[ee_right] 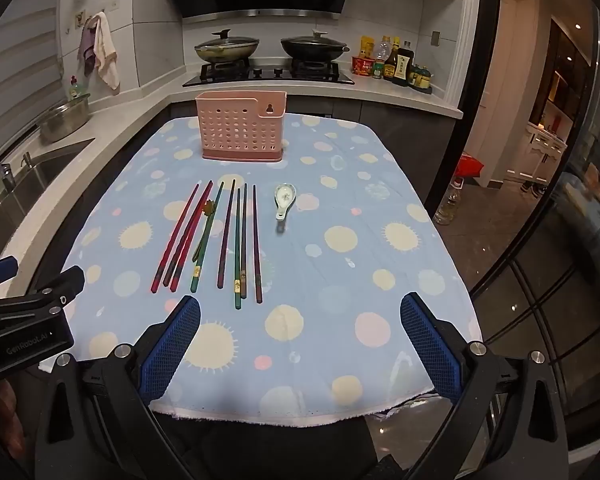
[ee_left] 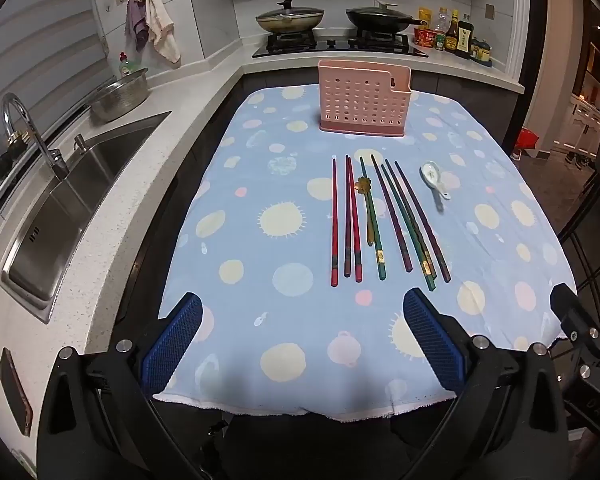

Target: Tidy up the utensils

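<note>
A pink perforated utensil holder [ee_left: 364, 98] [ee_right: 241, 130] stands at the far end of the table. Several chopsticks lie side by side in the middle: red ones [ee_left: 352, 220] [ee_right: 184, 236], green ones [ee_left: 408, 224] [ee_right: 238, 248] and dark purple ones [ee_left: 420, 220] [ee_right: 257, 244]. A small brass spoon [ee_left: 367, 208] [ee_right: 205, 228] lies among them. A white ceramic spoon [ee_left: 434, 180] [ee_right: 284, 200] lies to their right. My left gripper [ee_left: 302, 312] and right gripper [ee_right: 300, 314] are open and empty, above the table's near edge.
The table wears a blue dotted cloth [ee_left: 284, 280] [ee_right: 340, 272]. A counter with a sink [ee_left: 60, 216] runs along the left. A stove with two pans [ee_left: 332, 20] and sauce bottles [ee_left: 456, 36] stand behind. Glass doors [ee_right: 560, 240] are on the right.
</note>
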`<state>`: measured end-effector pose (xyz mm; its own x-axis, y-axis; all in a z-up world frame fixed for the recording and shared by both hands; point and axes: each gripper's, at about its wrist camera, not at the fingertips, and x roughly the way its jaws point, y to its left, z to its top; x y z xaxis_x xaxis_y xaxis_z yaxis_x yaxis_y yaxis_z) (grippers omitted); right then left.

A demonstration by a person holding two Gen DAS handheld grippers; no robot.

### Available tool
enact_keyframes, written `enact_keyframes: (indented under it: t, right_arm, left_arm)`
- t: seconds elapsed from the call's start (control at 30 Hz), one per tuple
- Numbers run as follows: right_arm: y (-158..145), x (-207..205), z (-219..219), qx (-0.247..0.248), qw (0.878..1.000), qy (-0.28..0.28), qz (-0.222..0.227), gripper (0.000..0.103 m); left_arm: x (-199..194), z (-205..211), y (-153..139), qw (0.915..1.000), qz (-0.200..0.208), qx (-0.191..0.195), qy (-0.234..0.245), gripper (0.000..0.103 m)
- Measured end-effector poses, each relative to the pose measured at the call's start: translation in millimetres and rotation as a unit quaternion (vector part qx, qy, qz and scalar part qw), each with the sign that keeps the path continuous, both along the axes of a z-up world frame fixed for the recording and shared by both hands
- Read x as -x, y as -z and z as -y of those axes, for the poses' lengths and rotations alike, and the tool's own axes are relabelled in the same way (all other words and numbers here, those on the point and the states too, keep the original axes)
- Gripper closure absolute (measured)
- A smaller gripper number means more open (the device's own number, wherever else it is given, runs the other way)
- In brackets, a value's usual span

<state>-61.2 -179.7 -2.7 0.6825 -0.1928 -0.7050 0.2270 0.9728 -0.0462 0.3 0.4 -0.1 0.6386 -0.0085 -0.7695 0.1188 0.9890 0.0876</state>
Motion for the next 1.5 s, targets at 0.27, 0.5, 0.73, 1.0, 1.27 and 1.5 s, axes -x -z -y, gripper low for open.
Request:
enact_keyframes:
  t: [0.27, 0.5, 0.73, 1.0, 1.27, 1.5]
  right_arm:
    - [-0.1, 0.6, -1.1, 0.001, 1.0, 0.0, 0.001, 0.007]
    - [-0.9, 0.8, -2.4, 0.002, 1.0, -0.001, 0.001, 0.007]
    - [-1.2, 1.1, -2.6, 0.002, 1.0, -0.001, 0.002, 0.007]
    - [-1.1, 1.0, -2.5, 0.002, 1.0, -0.001, 0.003, 0.007]
    - [-1.5, 1.3, -2.0, 0.001, 1.0, -0.001, 0.003, 0.007]
    - [-2.1, 2.1, 2.8, 0.0, 1.0, -0.001, 0.003, 0.007]
  left_arm:
    - [0.4, 0.9, -0.4, 1.0, 0.002, -0.003, -0.002, 0.007]
    - [3.7, -1.2, 3.7, 1.0, 0.004, -0.004, -0.002, 0.007]
    - [4.1, -3.0, -1.1, 1.0, 0.004, -0.003, -0.003, 0.007]
    - [5.0, -3.3, -0.8, 1.0, 0.005, -0.003, -0.003, 0.007]
    - [4.5, -3.4, -1.0, 1.0, 0.005, -0.002, -0.003, 0.007]
    - [4.6, -4.3, -3.0, 1.0, 0.005, -0.002, -0.003, 0.007]
